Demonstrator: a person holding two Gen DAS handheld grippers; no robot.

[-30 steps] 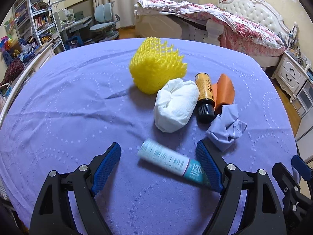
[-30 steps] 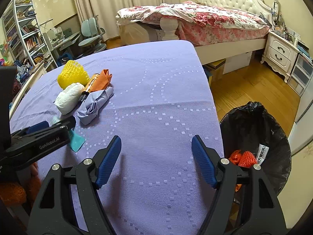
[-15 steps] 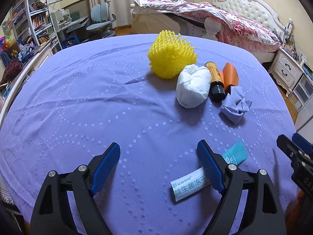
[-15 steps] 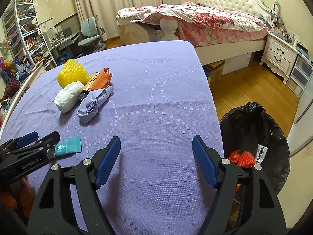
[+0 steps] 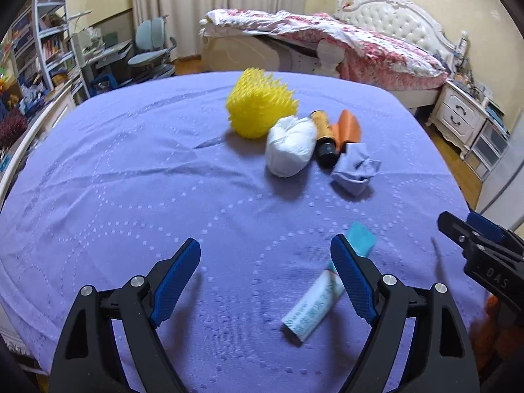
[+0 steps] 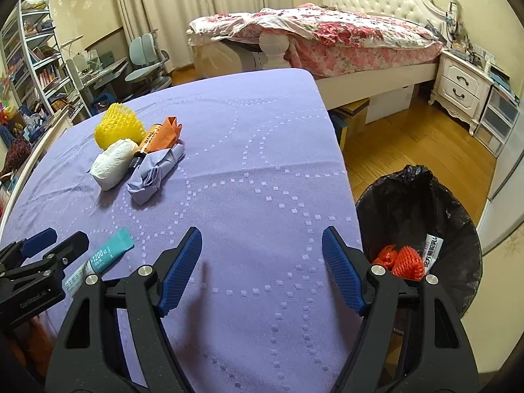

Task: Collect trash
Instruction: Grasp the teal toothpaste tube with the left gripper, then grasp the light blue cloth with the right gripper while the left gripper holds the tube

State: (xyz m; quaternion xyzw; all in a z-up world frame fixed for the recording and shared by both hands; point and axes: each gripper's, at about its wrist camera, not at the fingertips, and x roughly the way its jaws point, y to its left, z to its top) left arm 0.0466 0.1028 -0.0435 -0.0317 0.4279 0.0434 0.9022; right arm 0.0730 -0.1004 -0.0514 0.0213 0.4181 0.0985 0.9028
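A teal and white tube (image 5: 322,290) lies on the purple table cloth (image 5: 131,177), partly behind the right finger of my open, empty left gripper (image 5: 266,262); it also shows in the right wrist view (image 6: 98,262). Farther back lie a yellow foam net (image 5: 258,111), a white wad (image 5: 290,150), an orange bottle (image 5: 322,137), an orange wrapper (image 5: 350,127) and a crumpled lilac paper (image 5: 355,172). My right gripper (image 6: 262,252) is open and empty above the cloth, left of the black-lined trash bin (image 6: 412,203) on the floor.
The bin holds orange foam nets (image 6: 401,260) and a white label. The table's right edge drops to a wooden floor (image 6: 419,137). A bed (image 6: 327,32), a nightstand (image 6: 461,82) and shelves (image 6: 36,65) stand behind.
My left gripper has pulled back and up from the tube. The tube now lies turned, near my right finger and not between the fingers. The right gripper has hardly moved.
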